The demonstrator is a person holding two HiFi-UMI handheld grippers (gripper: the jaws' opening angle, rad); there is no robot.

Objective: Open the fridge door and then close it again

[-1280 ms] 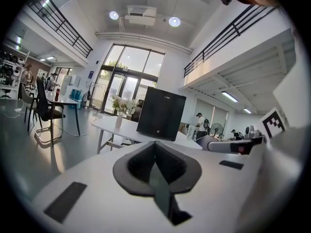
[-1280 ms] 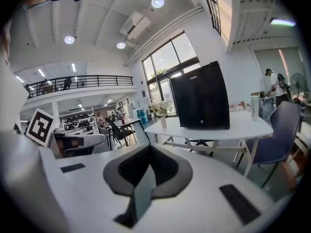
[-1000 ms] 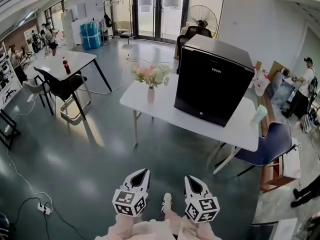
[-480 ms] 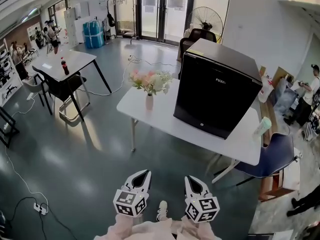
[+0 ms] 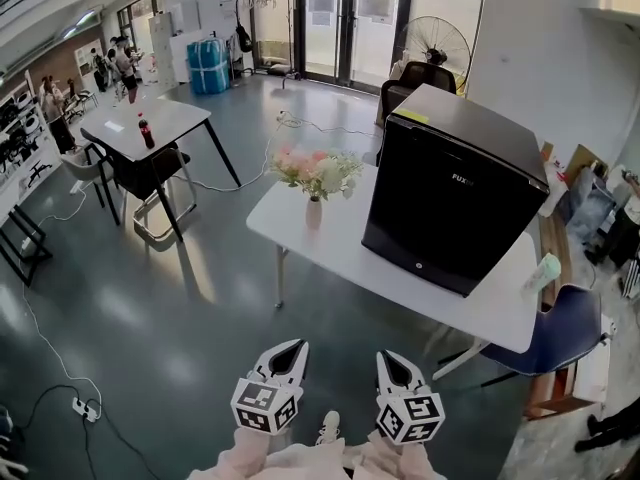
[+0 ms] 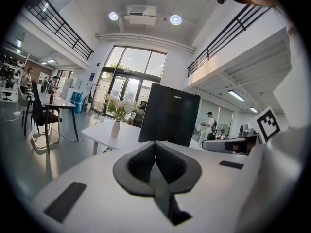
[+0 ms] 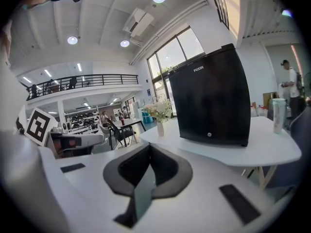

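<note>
1. Head view: a black mini fridge (image 5: 455, 203), door shut, stands on a white surface (image 5: 330, 253) beside a vase of flowers (image 5: 314, 206). The left gripper (image 5: 288, 348) and right gripper (image 5: 388, 358) hover low, well apart from it.
2. Left gripper view: its jaws are together, holding nothing; the fridge (image 6: 170, 113) stands ahead.
3. Right gripper view: its jaws are together and empty; the fridge (image 7: 211, 101) door faces them.

Flower vase (image 5: 314, 214) on white table (image 5: 335, 253)
</note>
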